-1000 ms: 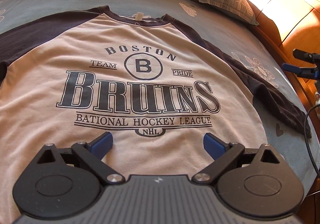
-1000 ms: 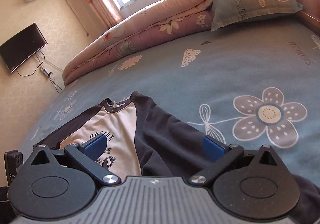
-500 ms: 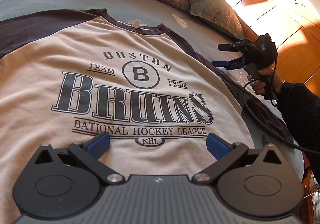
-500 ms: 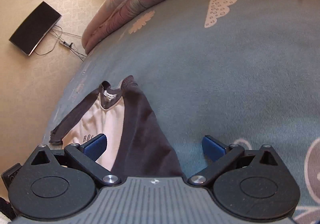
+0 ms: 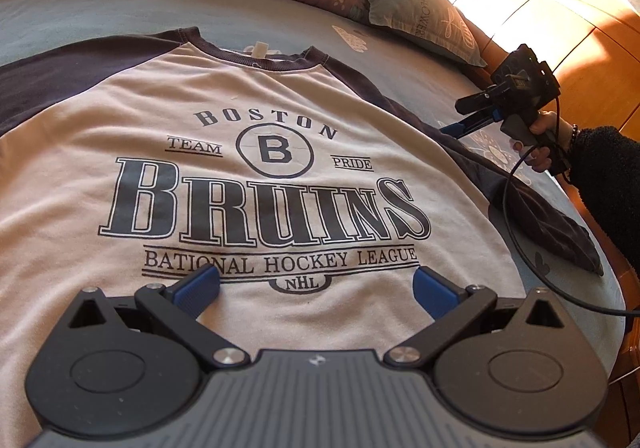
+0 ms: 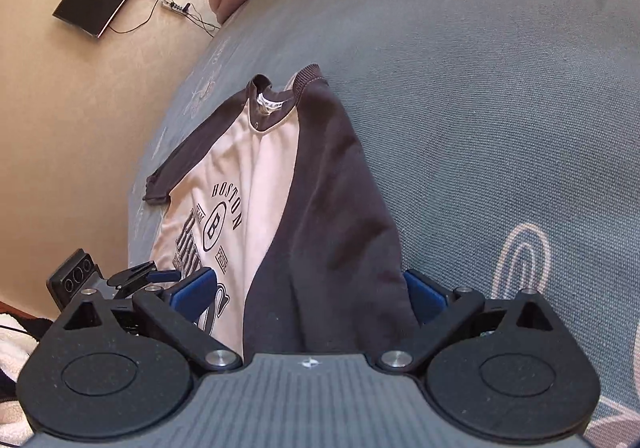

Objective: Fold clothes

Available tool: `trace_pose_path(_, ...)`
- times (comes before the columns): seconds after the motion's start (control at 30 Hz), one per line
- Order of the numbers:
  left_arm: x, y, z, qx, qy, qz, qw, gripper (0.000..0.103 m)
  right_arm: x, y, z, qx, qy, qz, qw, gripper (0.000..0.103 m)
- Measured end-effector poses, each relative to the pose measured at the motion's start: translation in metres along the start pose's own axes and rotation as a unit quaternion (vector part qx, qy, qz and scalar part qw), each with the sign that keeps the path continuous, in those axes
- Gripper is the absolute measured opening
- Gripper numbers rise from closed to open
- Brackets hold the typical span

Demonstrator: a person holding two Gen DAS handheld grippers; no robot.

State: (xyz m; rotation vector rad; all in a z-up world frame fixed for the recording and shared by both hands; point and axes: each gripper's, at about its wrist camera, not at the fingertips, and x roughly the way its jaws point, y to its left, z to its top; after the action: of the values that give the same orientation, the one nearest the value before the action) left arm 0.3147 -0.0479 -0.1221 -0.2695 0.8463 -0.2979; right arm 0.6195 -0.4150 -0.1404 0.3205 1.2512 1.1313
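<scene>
Hovering with both jaws wide and empty, we kept our left gripper (image 5: 316, 286) over the shirt (image 5: 224, 184) spread flat on the bed (image 5: 72, 12), near its hem. Our right gripper (image 6: 310, 290) straddled the dark sleeve (image 6: 324, 216) beside the shirt's print; closing too shallow there risked pinching one layer and dragging the shirt askew.

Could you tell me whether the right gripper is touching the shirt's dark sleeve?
Cannot tell. In the right wrist view the open right gripper straddles the dark sleeve, but neither view shows contact or a gap plainly.

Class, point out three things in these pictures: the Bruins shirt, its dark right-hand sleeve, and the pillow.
Bruins shirt (image 5: 256, 208): left wrist view, printed chest.
dark sleeve (image 6: 332, 208): right wrist view, mid-sleeve fabric.
pillow (image 5: 424, 14): left wrist view, printed face.
</scene>
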Motion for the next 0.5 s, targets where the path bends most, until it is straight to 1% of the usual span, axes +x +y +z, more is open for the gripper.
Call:
trace_pose_path(0.13,0.001,-0.001,-0.001,0.009,-0.001,0.003,1.0,0.102,0.023,-0.001,0.026,0.001,-0.022,0.021,1.0,0.103)
trace_pose_path(0.23,0.001,0.001,0.0,0.007,-0.002,-0.001,1.0,0.102,0.028,-0.003,0.03,-0.001,-0.027,0.034,0.999,0.102)
trace_pose_path(0.27,0.001,0.001,-0.001,0.006,-0.003,-0.003,1.0,0.102,0.026,-0.005,0.027,0.001,-0.028,0.033,0.999,0.099)
trace_pose_path(0.33,0.001,0.003,-0.001,0.006,-0.006,-0.005,1.0,0.102,0.017,-0.011,0.018,0.012,-0.028,0.03,0.999,0.087)
trace_pose_path(0.37,0.001,0.003,-0.002,0.007,-0.007,-0.006,0.9999,0.102,0.013,-0.014,0.014,0.017,-0.027,0.031,0.999,0.084)
trace_pose_path(0.43,0.001,0.002,-0.002,0.011,-0.009,-0.006,0.9999,0.102,0.004,-0.021,0.005,0.028,-0.025,0.033,0.999,0.071)
trace_pose_path(0.47,0.001,0.002,-0.003,0.013,-0.009,-0.004,0.9999,0.102,0.002,-0.023,0.004,0.031,-0.026,0.029,0.999,0.067)
trace_pose_path(0.5,0.002,0.001,-0.003,0.016,-0.01,-0.003,0.9998,0.102,0.003,-0.025,0.004,0.034,-0.027,0.024,0.999,0.06)
